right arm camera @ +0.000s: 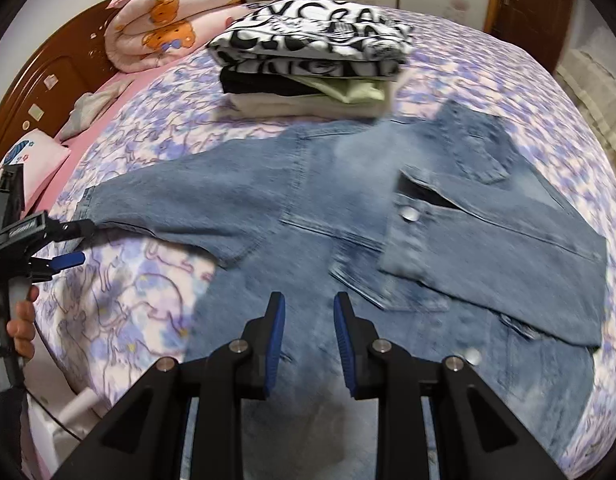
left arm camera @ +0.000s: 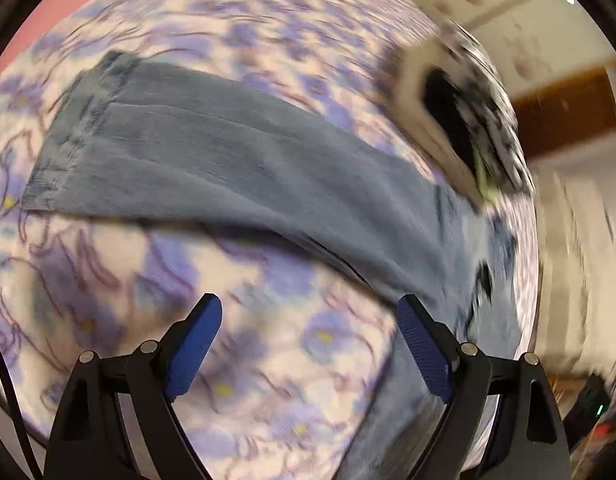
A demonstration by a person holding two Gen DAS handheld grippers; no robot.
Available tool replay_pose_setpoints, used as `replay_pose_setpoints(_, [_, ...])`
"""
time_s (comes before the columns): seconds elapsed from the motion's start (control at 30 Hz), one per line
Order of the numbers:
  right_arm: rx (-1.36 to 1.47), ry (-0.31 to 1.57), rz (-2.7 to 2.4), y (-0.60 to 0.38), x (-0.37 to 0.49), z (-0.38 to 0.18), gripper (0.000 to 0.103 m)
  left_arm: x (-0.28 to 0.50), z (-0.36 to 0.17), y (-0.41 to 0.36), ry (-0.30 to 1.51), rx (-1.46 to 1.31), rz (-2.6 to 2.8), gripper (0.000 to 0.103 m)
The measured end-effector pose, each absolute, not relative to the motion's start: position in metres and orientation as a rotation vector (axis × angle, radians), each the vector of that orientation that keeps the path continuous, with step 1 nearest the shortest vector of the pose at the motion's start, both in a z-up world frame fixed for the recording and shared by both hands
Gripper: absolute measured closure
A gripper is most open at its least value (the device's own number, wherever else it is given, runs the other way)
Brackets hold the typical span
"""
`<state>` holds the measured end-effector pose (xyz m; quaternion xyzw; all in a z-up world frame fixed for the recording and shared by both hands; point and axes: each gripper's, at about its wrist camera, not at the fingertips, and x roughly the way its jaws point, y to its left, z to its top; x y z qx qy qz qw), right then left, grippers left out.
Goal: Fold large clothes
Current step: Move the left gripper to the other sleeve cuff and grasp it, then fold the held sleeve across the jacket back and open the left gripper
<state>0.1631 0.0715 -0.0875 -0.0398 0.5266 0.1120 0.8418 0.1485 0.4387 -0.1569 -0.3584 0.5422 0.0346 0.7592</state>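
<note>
A blue denim jacket [right arm camera: 347, 208] lies spread on a bed with a purple flower sheet [right arm camera: 140, 288]. Its right side is folded inward over the front; its left sleeve [right arm camera: 156, 200] stretches out to the left. In the left wrist view the sleeve [left arm camera: 228, 160] lies ahead, with the cuff at the far left. My left gripper [left arm camera: 309, 320] is open and empty, just short of the sleeve's near edge; it also shows in the right wrist view [right arm camera: 74, 240] beside the cuff. My right gripper [right arm camera: 309, 312] is open and empty above the jacket's lower front.
A stack of folded clothes [right arm camera: 311, 68], with a black-and-white patterned piece on top, sits on the bed behind the jacket. A rolled pink quilt [right arm camera: 168, 28] and pillows lie by the wooden headboard [right arm camera: 40, 88]. A door [right arm camera: 527, 4] stands at the back right.
</note>
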Motion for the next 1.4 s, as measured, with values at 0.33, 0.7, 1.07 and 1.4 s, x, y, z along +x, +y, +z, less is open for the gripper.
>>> replay_pose_setpoints(0.33, [-0.107,1.169,0.271,0.106,0.184,-0.121,0.078,0.148,-0.212,0.524,1.037,-1.158,0.252,0.015])
replay_pose_setpoints(0.7, [0.023,1.251,0.22,0.06,0.164,-0.156,0.078,0.154,-0.185,0.509,0.992,-0.824,0.403,0.1])
replay_pose_setpoints(1.07, [0.166,1.217,0.104,-0.046,0.133,-0.145,0.078,0.197,-0.043,0.357,0.802,-0.405,0.209,0.101])
replay_pose_setpoints(1.4, [0.331,1.155,0.014,-0.133,0.11,-0.136,0.078,0.227,0.002,0.082,0.744,-0.114,-0.292,0.101])
